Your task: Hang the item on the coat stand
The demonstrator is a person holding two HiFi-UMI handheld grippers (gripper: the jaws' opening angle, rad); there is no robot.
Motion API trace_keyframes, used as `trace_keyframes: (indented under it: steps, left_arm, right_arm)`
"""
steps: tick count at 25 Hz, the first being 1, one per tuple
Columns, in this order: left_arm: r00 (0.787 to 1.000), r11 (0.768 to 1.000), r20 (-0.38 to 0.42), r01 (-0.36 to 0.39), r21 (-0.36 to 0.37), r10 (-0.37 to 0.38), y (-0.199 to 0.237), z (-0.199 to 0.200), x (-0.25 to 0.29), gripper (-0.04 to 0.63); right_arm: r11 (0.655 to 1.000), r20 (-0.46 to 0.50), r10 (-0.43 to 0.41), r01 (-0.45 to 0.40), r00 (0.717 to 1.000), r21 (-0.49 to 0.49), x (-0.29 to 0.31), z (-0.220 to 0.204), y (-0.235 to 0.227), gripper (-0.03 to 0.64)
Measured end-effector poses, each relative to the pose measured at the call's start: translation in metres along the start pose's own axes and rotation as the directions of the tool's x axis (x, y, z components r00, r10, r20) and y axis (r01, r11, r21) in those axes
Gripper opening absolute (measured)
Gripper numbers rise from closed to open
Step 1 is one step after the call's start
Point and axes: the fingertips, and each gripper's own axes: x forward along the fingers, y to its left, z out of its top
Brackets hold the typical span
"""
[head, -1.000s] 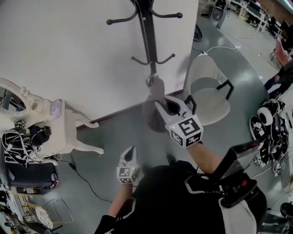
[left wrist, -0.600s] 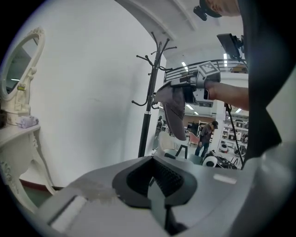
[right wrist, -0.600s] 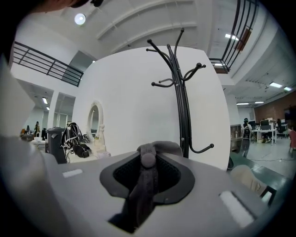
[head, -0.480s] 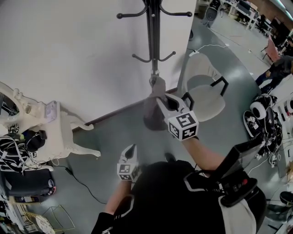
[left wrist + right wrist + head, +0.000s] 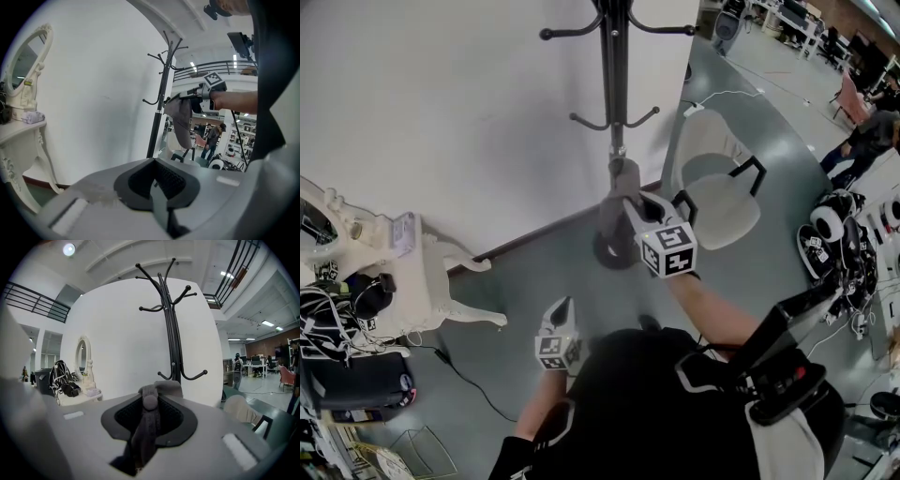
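Grey cloth (image 5: 182, 123) hangs pinched in the right tongs (image 5: 633, 202); left tongs (image 5: 564, 306) closed.

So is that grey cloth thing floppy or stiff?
Probably floppy: the grey cloth droops in soft folds below the right gripper. Likely light too, since a pinch on one edge holds it. It may swing when moved, hanging free beside the coat stand.

black top (image 5: 647, 398), grey left gripper (image 5: 564, 307), right gripper (image 5: 630, 201)
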Motion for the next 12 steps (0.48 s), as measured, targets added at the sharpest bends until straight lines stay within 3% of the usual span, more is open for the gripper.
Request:
trace_keyframes:
  steps: [12]
  left_arm:
    - [0.998, 0.999, 0.040, -0.038, 0.017, 0.038, 0.016, 0.024, 0.009, 0.021]
  right_arm:
    - [0.998, -0.069, -0.066, 0.065, 0.995, -0.026, 0.036, -0.035, -0.026, 0.084]
